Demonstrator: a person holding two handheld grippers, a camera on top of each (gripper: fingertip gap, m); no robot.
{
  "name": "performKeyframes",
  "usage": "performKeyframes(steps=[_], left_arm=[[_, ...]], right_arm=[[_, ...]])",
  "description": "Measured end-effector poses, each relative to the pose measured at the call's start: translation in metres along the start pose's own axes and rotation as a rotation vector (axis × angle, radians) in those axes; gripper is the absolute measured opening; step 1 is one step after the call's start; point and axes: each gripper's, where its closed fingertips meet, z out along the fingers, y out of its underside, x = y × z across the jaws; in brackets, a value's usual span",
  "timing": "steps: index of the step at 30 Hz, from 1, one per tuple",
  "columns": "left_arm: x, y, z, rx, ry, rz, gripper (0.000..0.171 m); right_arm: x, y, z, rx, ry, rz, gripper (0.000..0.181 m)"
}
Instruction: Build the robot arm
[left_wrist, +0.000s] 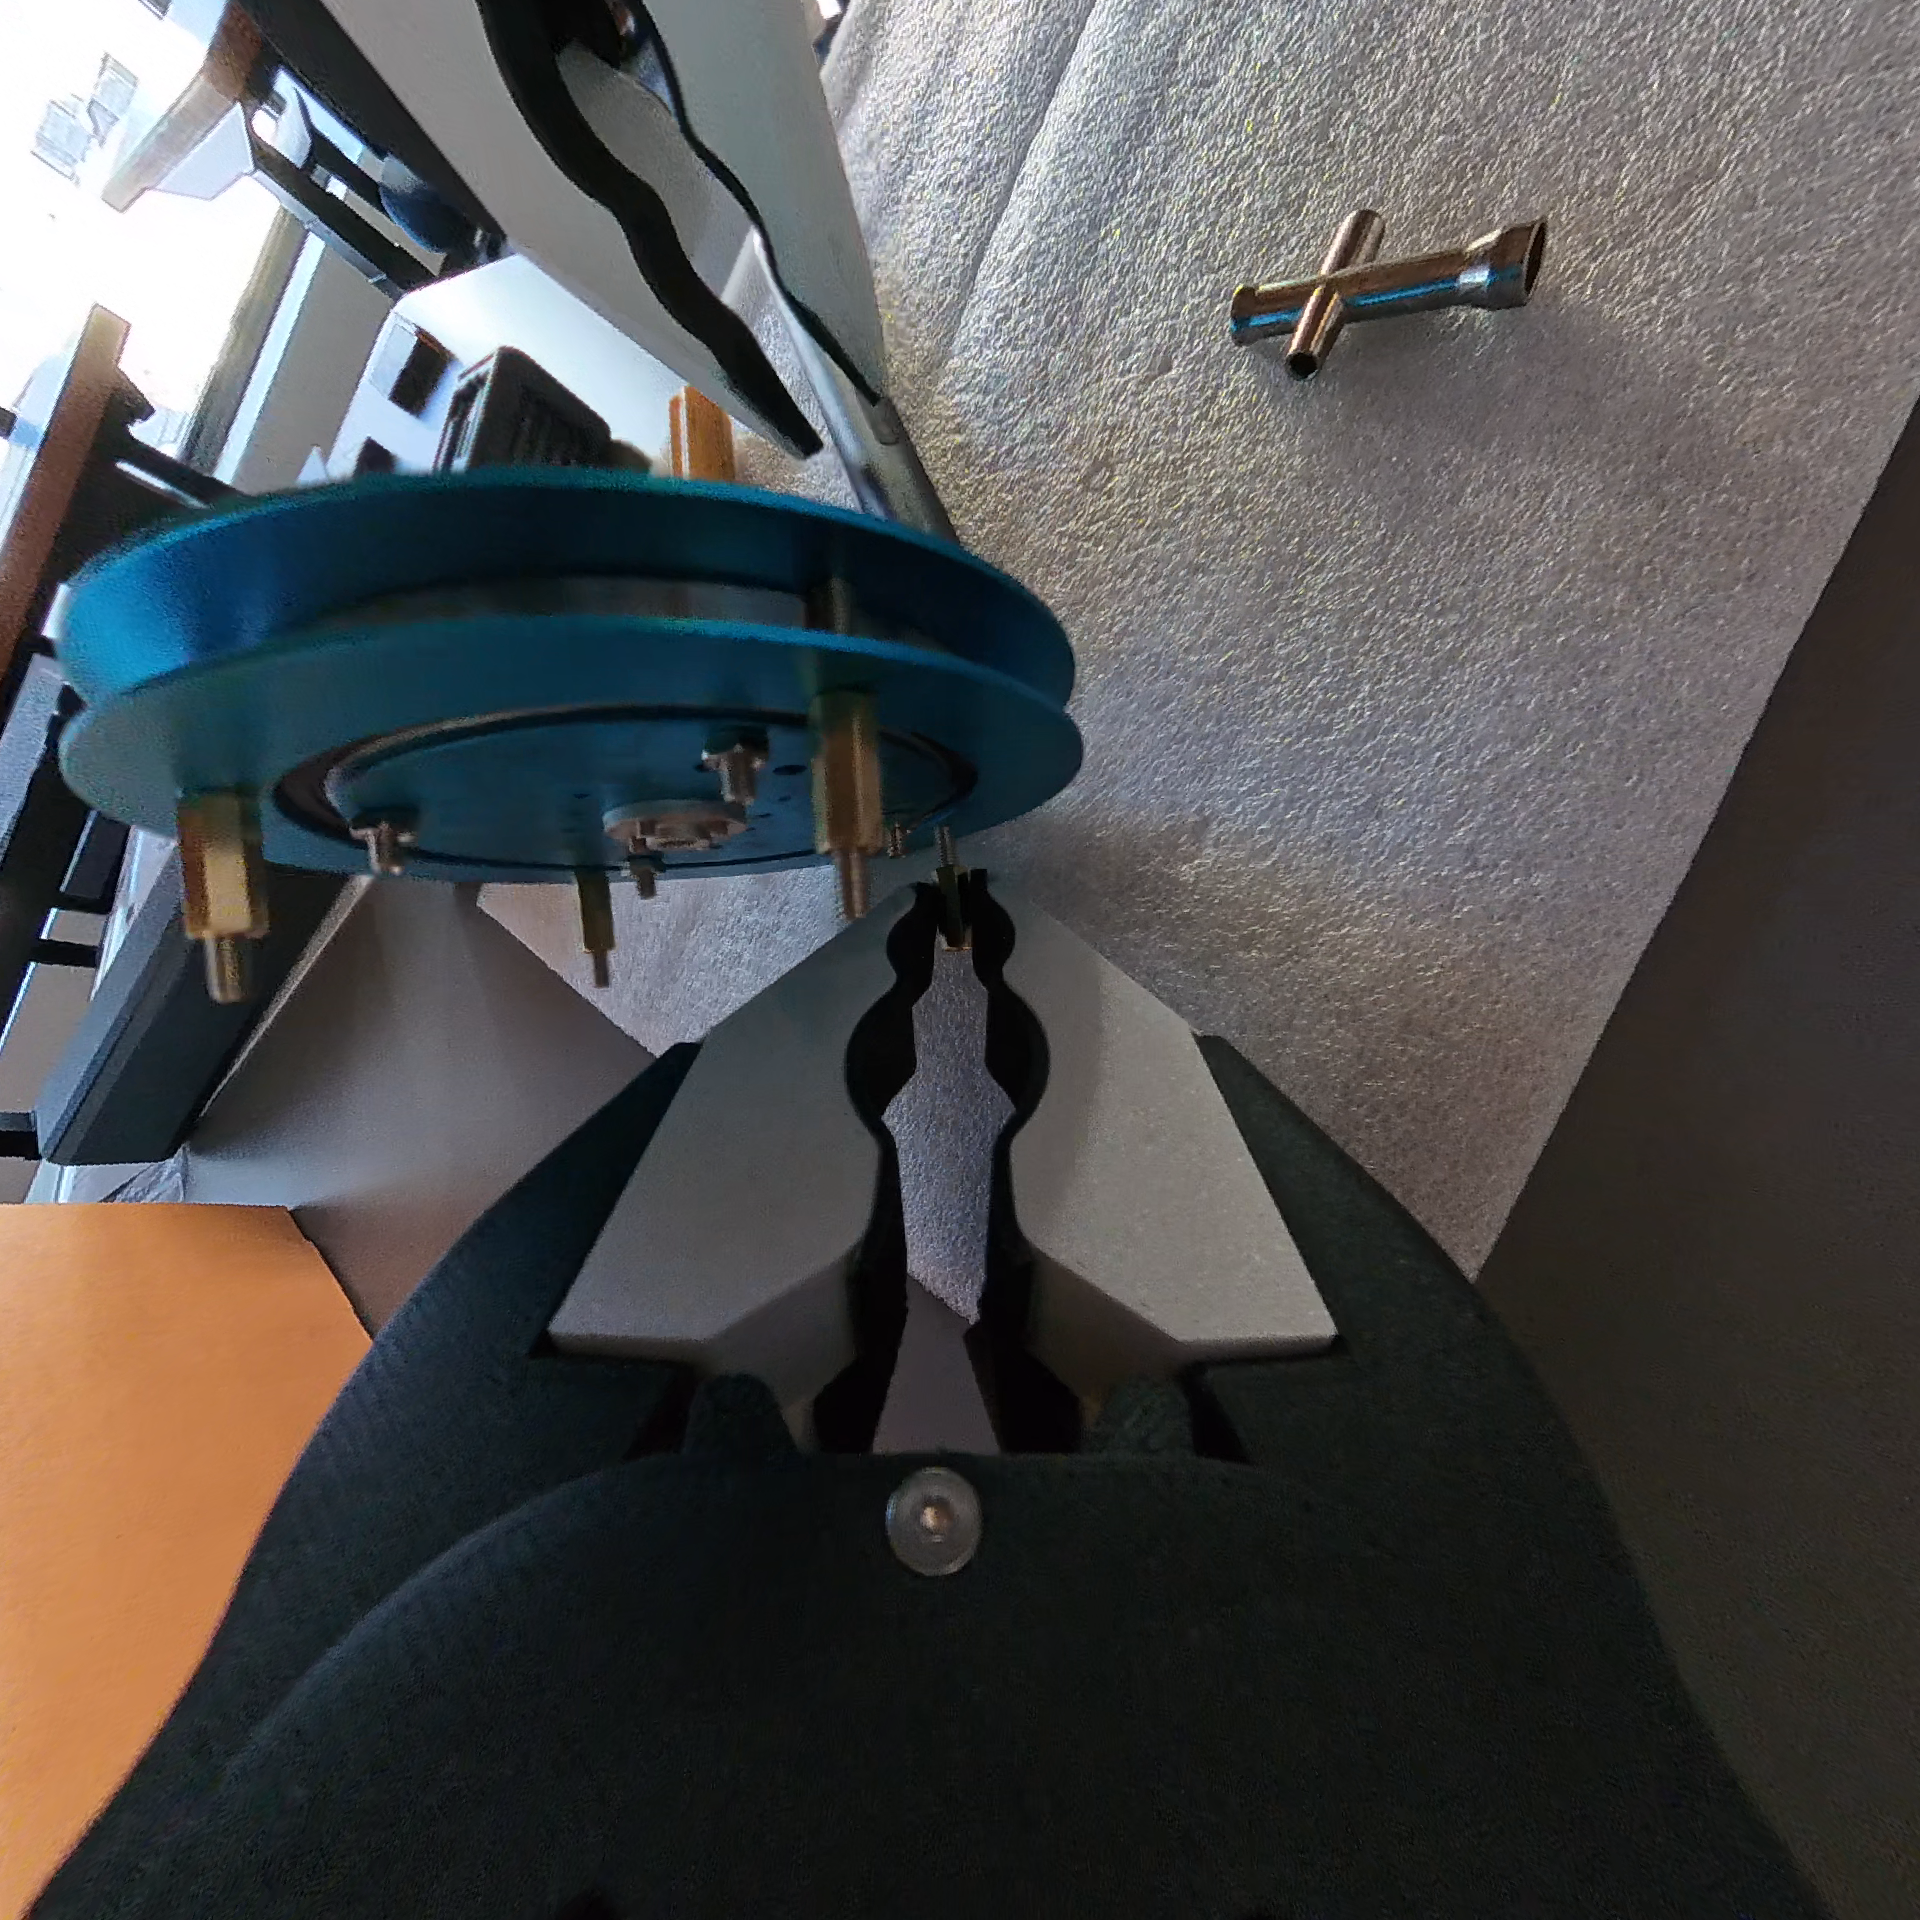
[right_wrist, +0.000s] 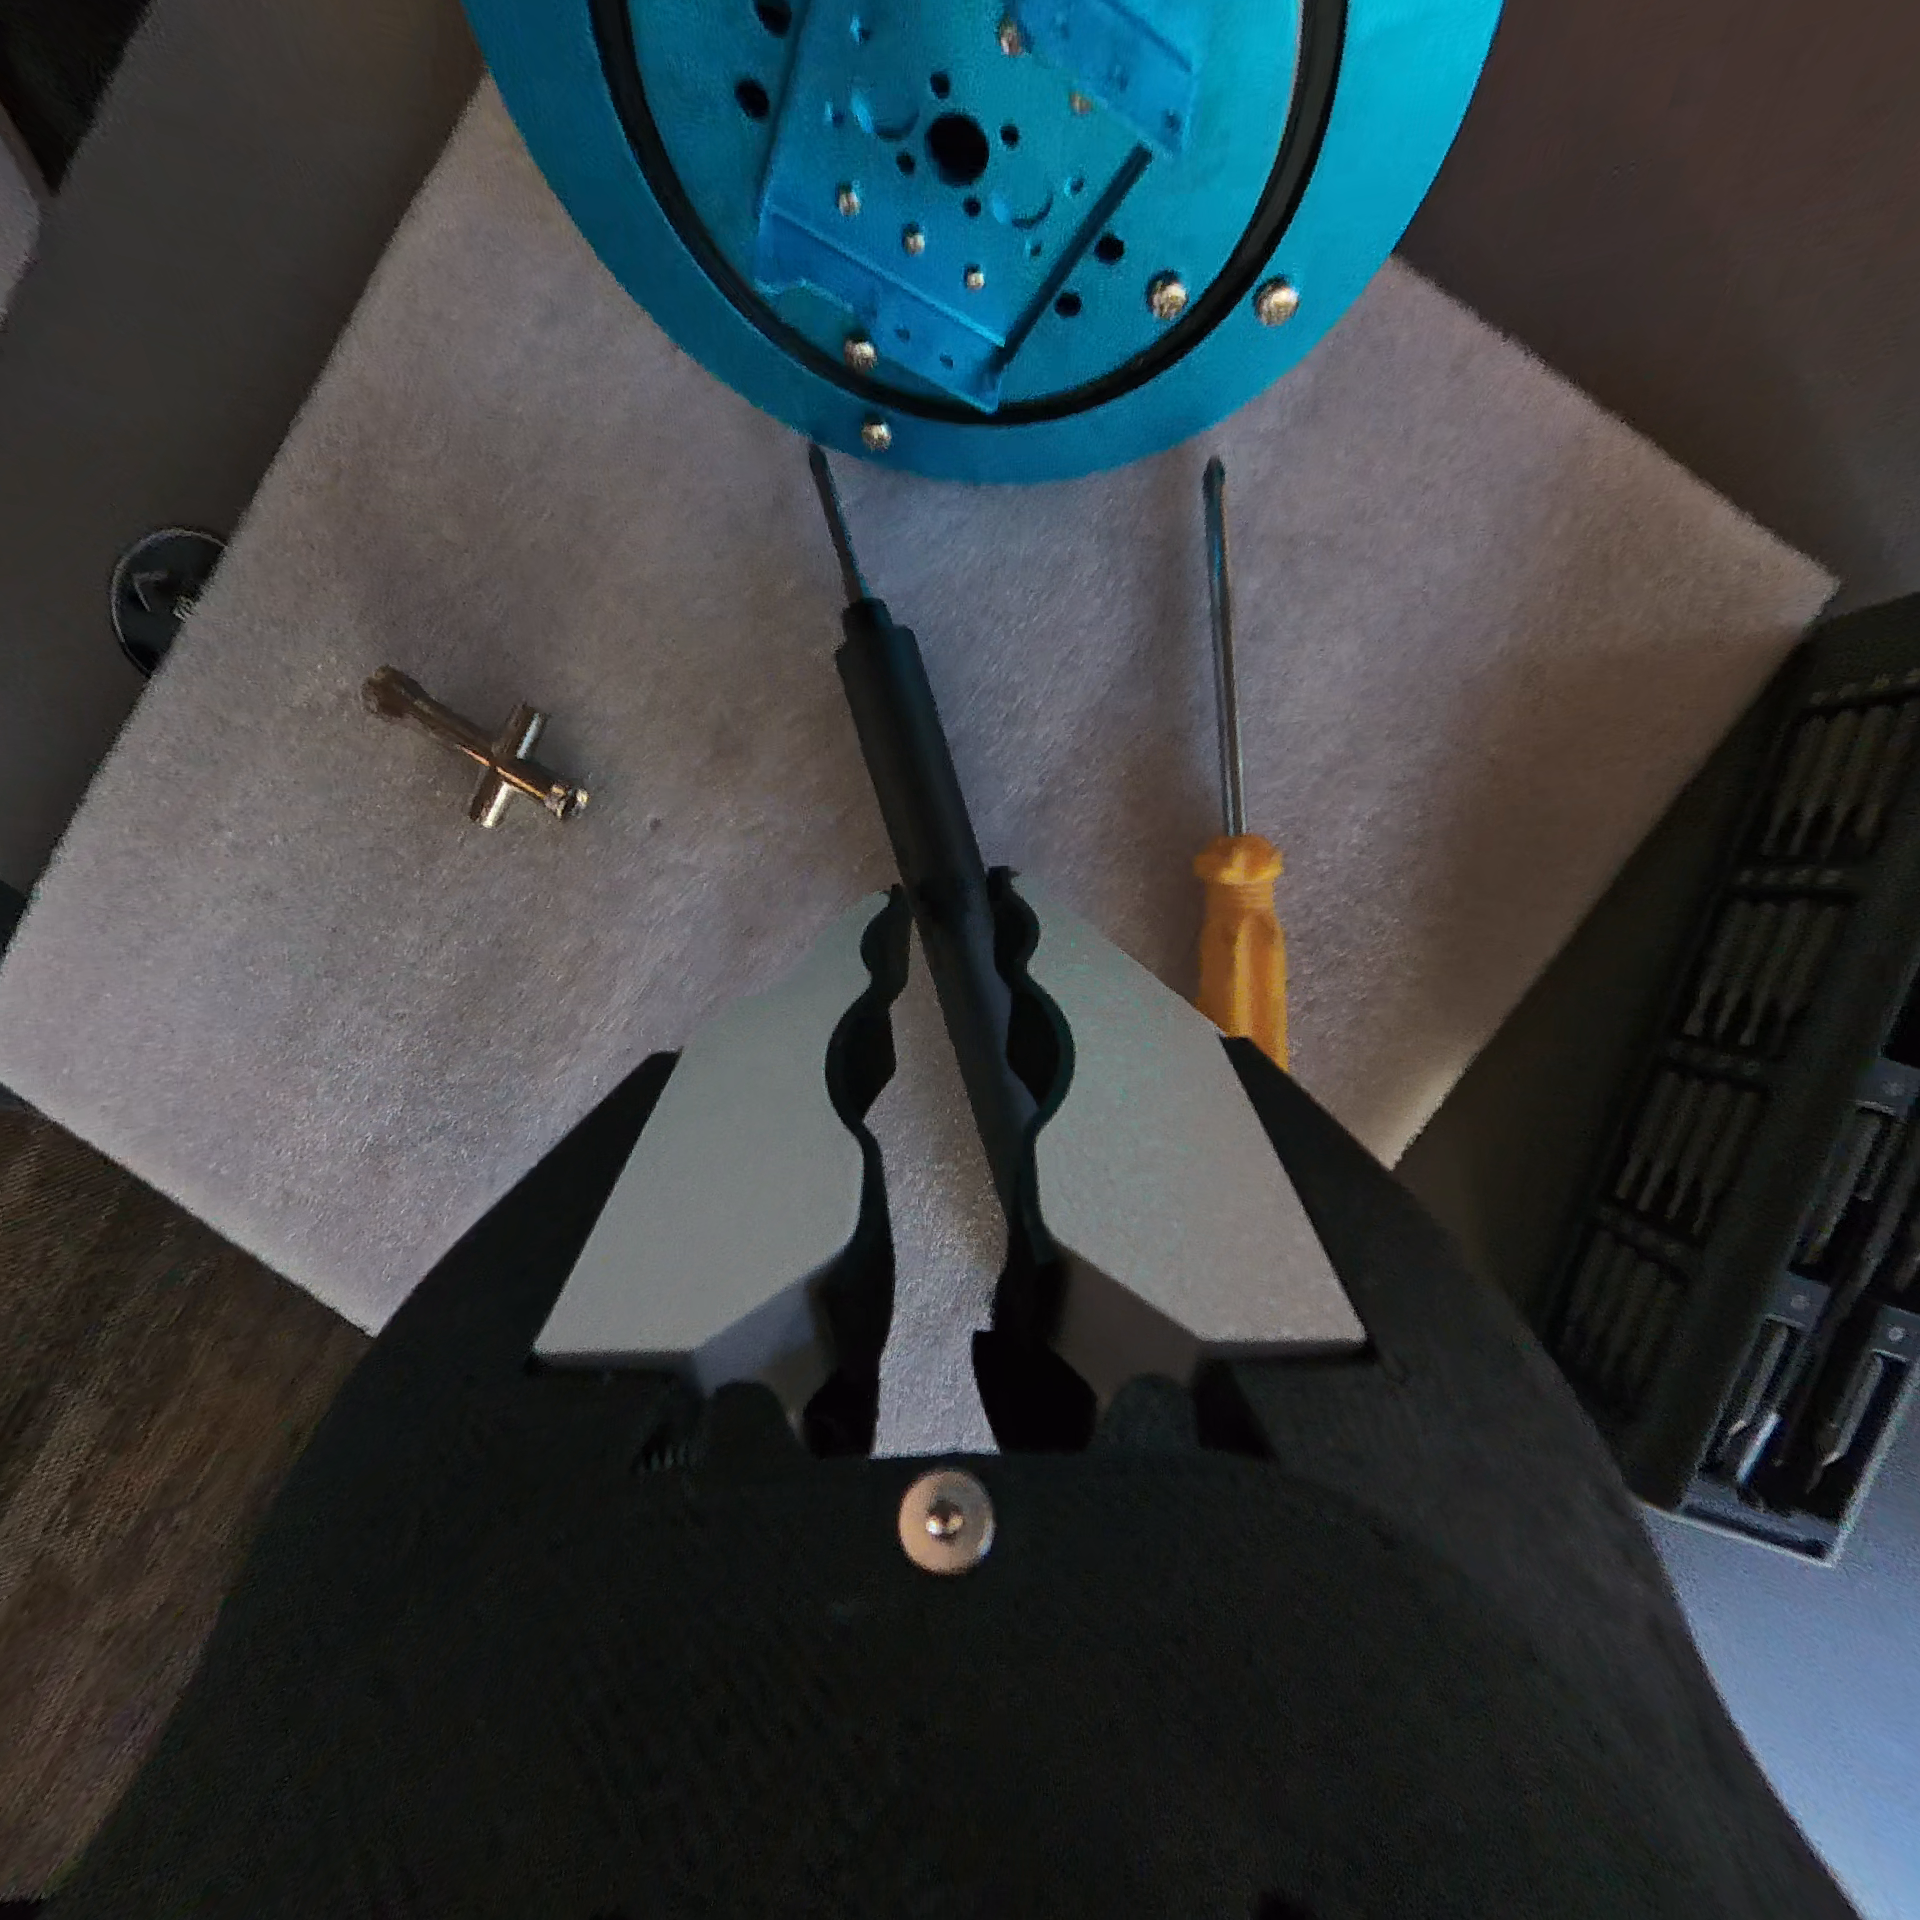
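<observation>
Your round blue metal double-plate assembly (left_wrist: 561, 665) hangs tilted above the grey foam mat (right_wrist: 520, 987) on the bench, its brass standoffs partly fitted. Your left tongs (left_wrist: 954, 914) are clamped on one small brass standoff (left_wrist: 952, 906) at its rim; your right tongs (right_wrist: 951, 914) grip a slim black screwdriver (right_wrist: 914, 748), tip just beside a rim screw (right_wrist: 876, 429). The dark open case (right_wrist: 1766, 1039) holds rows of driver bits.

A workbench in a workshop or lab: a grey foam mat (right_wrist: 520, 1039) covers the table, with a cross-shaped socket wrench (right_wrist: 478, 750), an orange-handled screwdriver (right_wrist: 1236, 831) and a case of screwdriver bits (right_wrist: 1756, 1039) lying ahead.
</observation>
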Motion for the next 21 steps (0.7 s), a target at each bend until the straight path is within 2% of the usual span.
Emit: performKeyframes(steps=[7,10,14,17,18,20,21], left_arm=[[0.0,0.0,0.0,-0.006,-0.012,0.019,0.005],[-0.001,0.0,0.001,0.001,-0.01,0.018,0.006],[-0.001,0.0,0.001,-0.002,-0.017,0.035,0.006],[-0.001,0.0,0.001,-0.001,-0.017,0.034,0.006],[-0.001,0.0,0.001,-0.002,-0.019,0.039,0.006],[-0.001,0.0,0.001,-0.003,-0.022,0.045,0.006],[-0.001,0.0,0.001,-0.003,-0.022,0.047,0.006]], right_arm=[[-0.003,0.001,0.006,-0.051,-0.049,0.009,0.012],[-0.009,-0.006,0.006,-0.053,-0.106,0.034,0.025],[-0.003,-0.077,0.002,0.201,-0.107,0.027,0.059],[0.006,-0.118,-0.002,0.298,-0.1,0.043,0.087],[0.006,-0.137,-0.009,0.365,-0.132,0.067,0.087],[-0.003,-0.173,-0.031,0.486,-0.271,0.069,0.074],[-0.004,-0.184,-0.038,0.497,-0.295,0.041,0.074]])
